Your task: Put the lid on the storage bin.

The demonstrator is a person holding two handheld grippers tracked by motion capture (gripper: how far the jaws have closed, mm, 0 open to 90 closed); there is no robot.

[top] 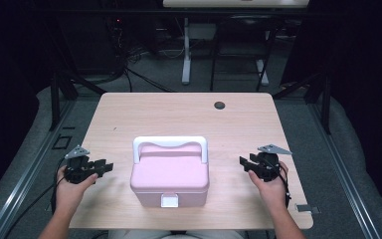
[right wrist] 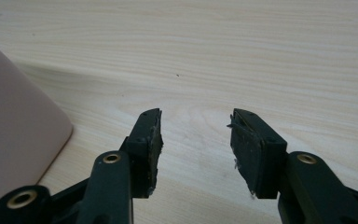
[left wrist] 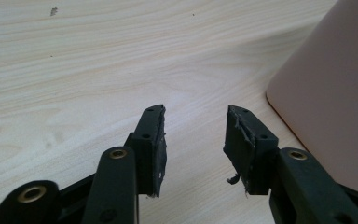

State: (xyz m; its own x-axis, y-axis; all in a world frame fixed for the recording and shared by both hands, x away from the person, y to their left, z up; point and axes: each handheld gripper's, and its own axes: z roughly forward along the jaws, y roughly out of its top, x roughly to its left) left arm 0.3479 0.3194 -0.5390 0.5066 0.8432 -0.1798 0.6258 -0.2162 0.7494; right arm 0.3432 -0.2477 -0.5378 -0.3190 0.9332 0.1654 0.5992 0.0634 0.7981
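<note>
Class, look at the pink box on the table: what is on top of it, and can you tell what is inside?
On top of the pink box a white handle arches over the closed lid; a white latch sits on its front. The lid covers the inside, so its contents cannot be seen.

No readable text, label, brand, number or sign appears anywhere. The pink lidded box [top: 169, 177] with its white handle is plain, the wooden table [top: 129, 114] is unmarked, and the black jaws in both gripper views carry no lettering.
</note>
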